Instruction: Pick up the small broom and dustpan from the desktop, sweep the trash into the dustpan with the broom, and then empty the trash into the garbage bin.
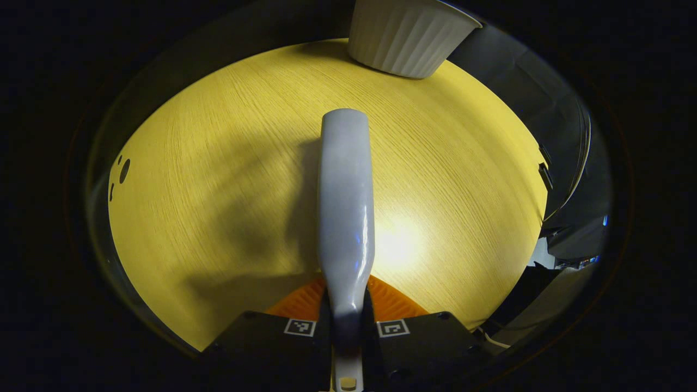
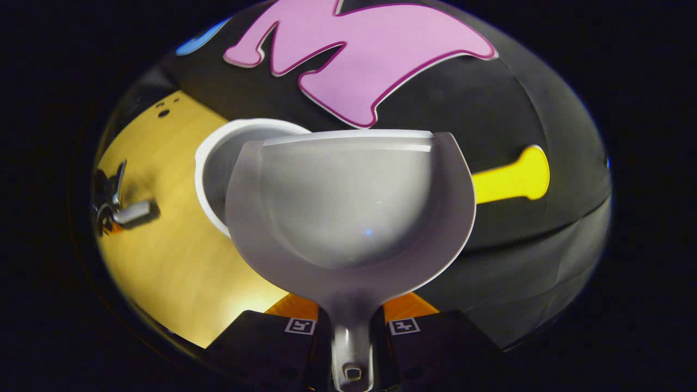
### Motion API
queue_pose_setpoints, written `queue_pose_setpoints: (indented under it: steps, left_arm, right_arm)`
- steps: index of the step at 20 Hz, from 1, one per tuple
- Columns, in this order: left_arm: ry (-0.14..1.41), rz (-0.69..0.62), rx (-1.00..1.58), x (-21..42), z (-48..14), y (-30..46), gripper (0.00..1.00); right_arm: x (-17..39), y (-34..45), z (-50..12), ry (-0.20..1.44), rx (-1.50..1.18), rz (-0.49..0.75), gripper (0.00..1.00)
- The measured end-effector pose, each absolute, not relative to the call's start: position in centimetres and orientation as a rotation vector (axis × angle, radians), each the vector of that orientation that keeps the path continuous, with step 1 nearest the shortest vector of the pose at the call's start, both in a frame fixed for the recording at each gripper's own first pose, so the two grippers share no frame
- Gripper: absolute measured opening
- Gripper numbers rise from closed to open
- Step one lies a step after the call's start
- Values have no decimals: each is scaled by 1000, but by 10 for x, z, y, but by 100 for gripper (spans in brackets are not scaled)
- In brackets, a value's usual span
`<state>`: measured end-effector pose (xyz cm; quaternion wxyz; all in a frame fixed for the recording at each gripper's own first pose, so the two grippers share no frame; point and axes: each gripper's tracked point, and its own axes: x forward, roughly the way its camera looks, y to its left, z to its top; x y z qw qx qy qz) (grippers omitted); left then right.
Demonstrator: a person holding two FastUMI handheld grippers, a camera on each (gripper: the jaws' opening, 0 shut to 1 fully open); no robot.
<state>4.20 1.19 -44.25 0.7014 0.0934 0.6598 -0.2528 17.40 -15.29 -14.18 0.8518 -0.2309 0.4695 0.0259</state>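
The right gripper (image 2: 351, 326) is gripping the pale grey plastic dustpan (image 2: 348, 212) by its handle, tipped beside the white ribbed garbage bin (image 2: 218, 158); the pan looks empty, so emptying seems done. The left gripper (image 1: 347, 326) is clamping the grey broom (image 1: 346, 207) over the yellow wooden desktop (image 1: 218, 179)

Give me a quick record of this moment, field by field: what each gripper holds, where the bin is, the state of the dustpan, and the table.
left gripper: shut on the broom, held by its handle, pointing out over the table
right gripper: shut on the dustpan handle, pan facing the camera
garbage bin: white, ribbed, standing at the far edge of the table; in the right gripper view its rim sits just behind the dustpan
dustpan contents: no trash visible inside
table: yellow wood grain, no trash visible on it
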Motion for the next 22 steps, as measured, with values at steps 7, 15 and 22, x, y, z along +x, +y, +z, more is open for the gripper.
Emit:
queue_pose_setpoints:
  steps: [7,15,22]
  left_arm:
    - [1460,-550,231,42,-444,13,27]
    - [1458,-552,259,42,-444,15,27]
    - [1460,-547,258,42,-444,15,27]
  right_arm:
    - [150,-146,-127,938,-123,93,34]
    - [32,-123,-113,973,54,193,34]
    - [-76,-77,-177,1124,56,275,34]
